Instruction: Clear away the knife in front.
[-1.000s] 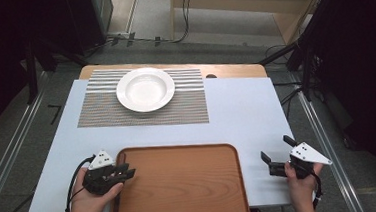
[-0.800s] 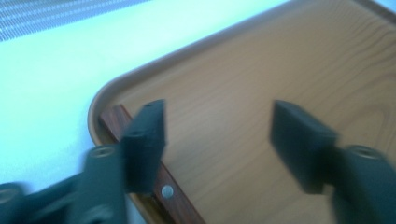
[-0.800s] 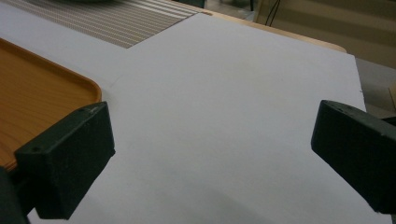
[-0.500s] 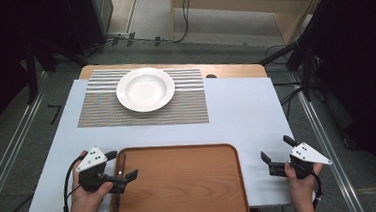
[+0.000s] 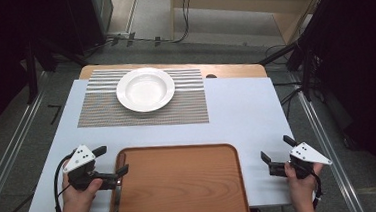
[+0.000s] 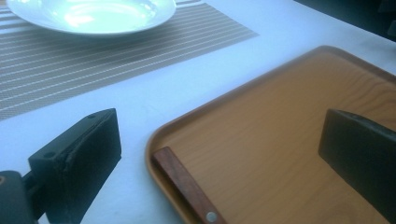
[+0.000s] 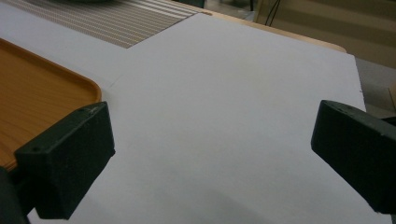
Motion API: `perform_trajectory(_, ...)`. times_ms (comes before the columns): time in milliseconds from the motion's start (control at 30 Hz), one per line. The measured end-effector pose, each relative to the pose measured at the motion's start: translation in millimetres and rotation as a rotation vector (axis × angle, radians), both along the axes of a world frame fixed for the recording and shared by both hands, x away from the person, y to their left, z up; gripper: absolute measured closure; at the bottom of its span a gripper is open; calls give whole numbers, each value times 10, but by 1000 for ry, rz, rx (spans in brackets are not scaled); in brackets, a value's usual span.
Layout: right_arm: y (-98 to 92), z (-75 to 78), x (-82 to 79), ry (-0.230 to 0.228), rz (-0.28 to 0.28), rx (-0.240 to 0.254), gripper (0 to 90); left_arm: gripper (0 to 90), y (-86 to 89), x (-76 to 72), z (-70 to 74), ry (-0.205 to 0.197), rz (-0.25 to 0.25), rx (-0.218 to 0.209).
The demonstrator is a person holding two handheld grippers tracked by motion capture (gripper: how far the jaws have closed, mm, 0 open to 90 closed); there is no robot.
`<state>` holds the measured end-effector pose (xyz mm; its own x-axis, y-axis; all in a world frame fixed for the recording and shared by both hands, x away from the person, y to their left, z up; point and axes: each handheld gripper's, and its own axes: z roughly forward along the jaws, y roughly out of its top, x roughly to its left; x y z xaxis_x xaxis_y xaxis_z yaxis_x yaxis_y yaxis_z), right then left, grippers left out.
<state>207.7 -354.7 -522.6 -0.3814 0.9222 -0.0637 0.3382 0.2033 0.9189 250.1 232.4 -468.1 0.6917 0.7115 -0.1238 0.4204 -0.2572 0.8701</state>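
- Left gripper: jaws spread wide, gripping nothing. It sits at the near-left corner of the wooden tray, one jaw over the table, the other over the tray floor. This straddle brackets the knife, so the stance reads as an approach to pick it up.
- Knife: lies along the left rim of the tray, inside the lip, its wooden handle end toward the left gripper. In the left gripper view the handle, with a rivet, lies between the two jaws and below them; no contact is visible.
- Right gripper: jaws spread, empty, held over bare table just right of the tray. Judged as parked clear while the left side works.
- Plate: white, empty, centred on the striped placemat at the far side, well apart from the tray. A likely reference for laying the knife.
- View differences: the high view gives the overall layout and both hands. The left gripper view resolves the handle grain, the rivet and the raised tray lip. The right gripper view confirms nothing lies between its jaws; the tray corner shows at its left.
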Motion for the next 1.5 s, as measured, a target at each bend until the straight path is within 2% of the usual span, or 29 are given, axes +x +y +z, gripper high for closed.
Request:
perform_trajectory(300,-1,-1,2,-1,0,-1,0,0,175,24,13,-20,44,-3)
perform_trajectory(533,-1,-1,3,0,-2,1,0,0,291,39,7,-42,78,13)
perform_trajectory(900,-6,-1,4,-1,-5,3,0,0,521,76,-18,-60,134,4)
perform_trajectory(1500,-15,-1,3,0,-9,9,0,0,901,109,-70,-65,222,1)
